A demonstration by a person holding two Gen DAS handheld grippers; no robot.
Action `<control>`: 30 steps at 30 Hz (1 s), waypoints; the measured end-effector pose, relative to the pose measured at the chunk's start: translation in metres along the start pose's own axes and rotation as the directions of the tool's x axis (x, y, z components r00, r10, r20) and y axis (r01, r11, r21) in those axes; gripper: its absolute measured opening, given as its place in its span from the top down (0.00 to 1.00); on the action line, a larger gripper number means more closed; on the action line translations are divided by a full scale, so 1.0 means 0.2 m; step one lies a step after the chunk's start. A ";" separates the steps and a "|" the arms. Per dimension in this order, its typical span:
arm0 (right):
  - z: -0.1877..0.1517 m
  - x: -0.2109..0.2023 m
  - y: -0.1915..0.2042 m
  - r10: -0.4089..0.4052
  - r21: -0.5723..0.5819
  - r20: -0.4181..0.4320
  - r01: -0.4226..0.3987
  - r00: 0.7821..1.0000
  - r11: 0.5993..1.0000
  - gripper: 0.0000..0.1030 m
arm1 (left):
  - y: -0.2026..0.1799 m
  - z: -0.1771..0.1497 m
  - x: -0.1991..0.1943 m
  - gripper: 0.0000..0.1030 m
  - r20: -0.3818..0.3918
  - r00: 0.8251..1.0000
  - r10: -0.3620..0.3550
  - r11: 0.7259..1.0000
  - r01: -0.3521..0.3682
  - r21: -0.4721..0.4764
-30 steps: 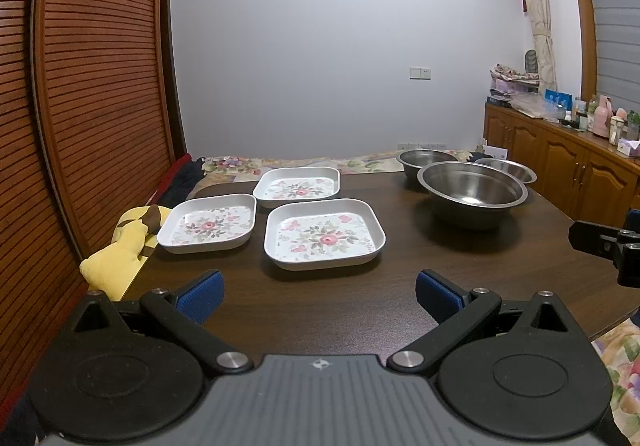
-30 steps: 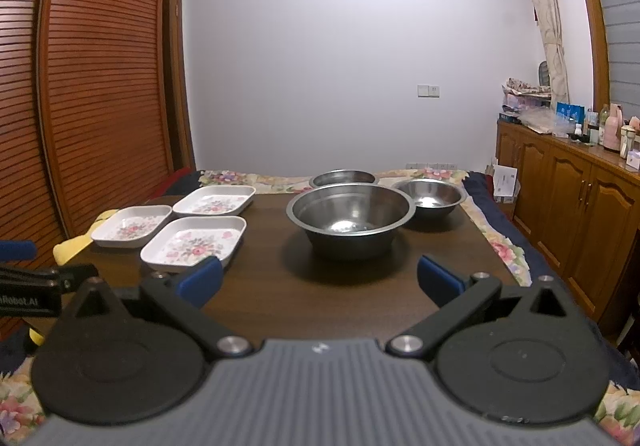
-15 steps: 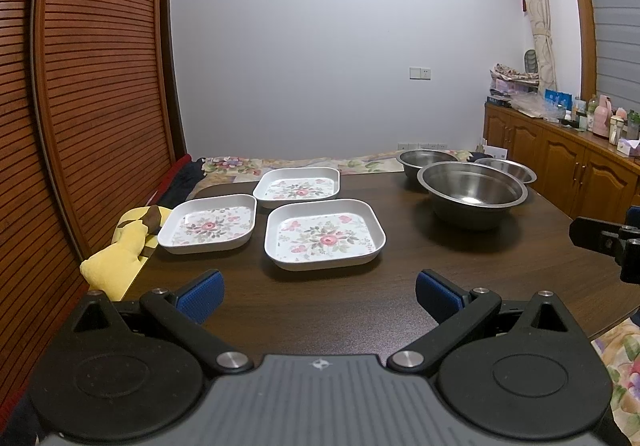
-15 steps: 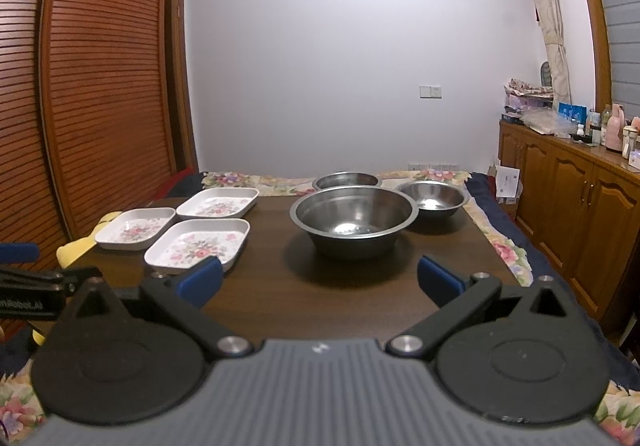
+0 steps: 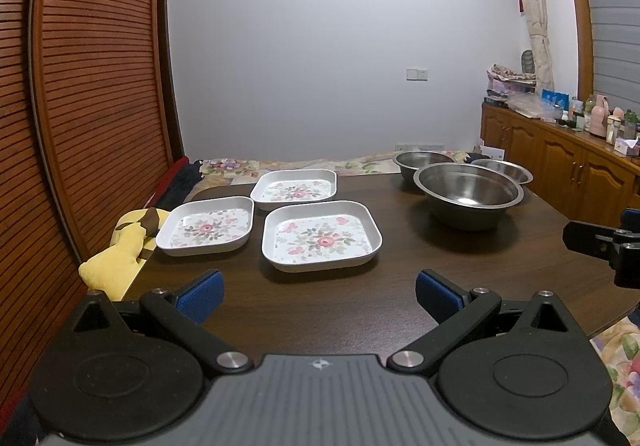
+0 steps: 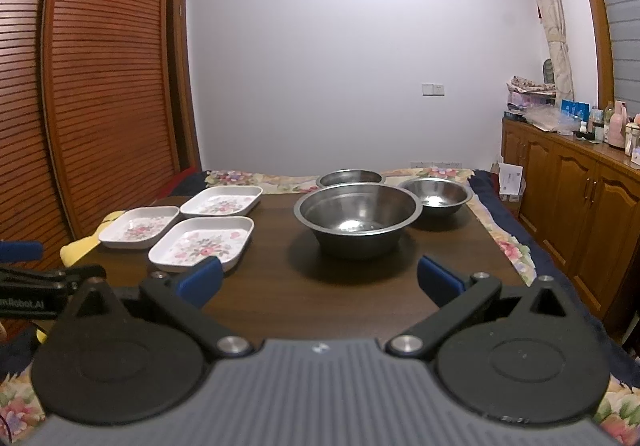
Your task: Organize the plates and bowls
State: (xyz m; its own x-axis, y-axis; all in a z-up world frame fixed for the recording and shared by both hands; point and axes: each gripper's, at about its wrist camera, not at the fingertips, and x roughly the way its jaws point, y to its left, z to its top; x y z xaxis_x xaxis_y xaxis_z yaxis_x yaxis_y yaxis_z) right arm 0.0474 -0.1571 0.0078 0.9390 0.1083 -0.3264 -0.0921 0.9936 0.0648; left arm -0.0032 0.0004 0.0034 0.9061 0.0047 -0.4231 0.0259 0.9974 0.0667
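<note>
Three white square plates with flower prints lie on the dark wooden table [image 5: 420, 246]: the nearest plate [image 5: 321, 235], a left plate [image 5: 207, 225] and a far plate [image 5: 295, 189]. Three steel bowls stand to the right: a large bowl [image 5: 468, 198] [image 6: 357, 215], a far bowl [image 5: 422, 162] [image 6: 349, 178] and a right bowl [image 5: 502, 169] [image 6: 435, 196]. My left gripper [image 5: 319, 294] hangs open near the table's front edge, facing the nearest plate [image 6: 202, 242]. My right gripper [image 6: 320, 280] is open too, in front of the large bowl. Neither holds anything.
A yellow soft toy [image 5: 120, 246] lies at the table's left edge beside a slatted wooden wardrobe [image 5: 88, 86]. A flowered cloth [image 5: 280, 166] covers the surface behind the table. Wooden cabinets [image 6: 580, 206] with bottles on top line the right wall.
The right gripper has crept forward a little toward the large bowl. The left gripper has hardly moved, and both stay open.
</note>
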 end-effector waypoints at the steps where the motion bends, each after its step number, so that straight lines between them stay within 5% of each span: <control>1: 0.00 0.00 0.00 0.000 -0.001 0.001 0.000 1.000 1.000 0.00 | 0.00 0.00 0.00 0.00 0.000 1.000 -0.001 1.000 0.001 -0.001; 30: -0.02 0.06 0.00 0.026 -0.007 -0.022 -0.026 0.999 1.000 0.00 | 0.03 -0.05 0.14 0.00 -0.062 0.998 -0.003 1.000 0.003 -0.003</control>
State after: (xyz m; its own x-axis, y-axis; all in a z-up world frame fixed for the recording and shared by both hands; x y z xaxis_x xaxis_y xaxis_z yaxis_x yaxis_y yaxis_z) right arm 0.0583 -0.1555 0.0002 0.9288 0.1344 -0.3454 -0.1187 0.9907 0.0663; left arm 0.0186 0.0081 -0.0166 0.8780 0.0058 -0.4786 0.0274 0.9977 0.0624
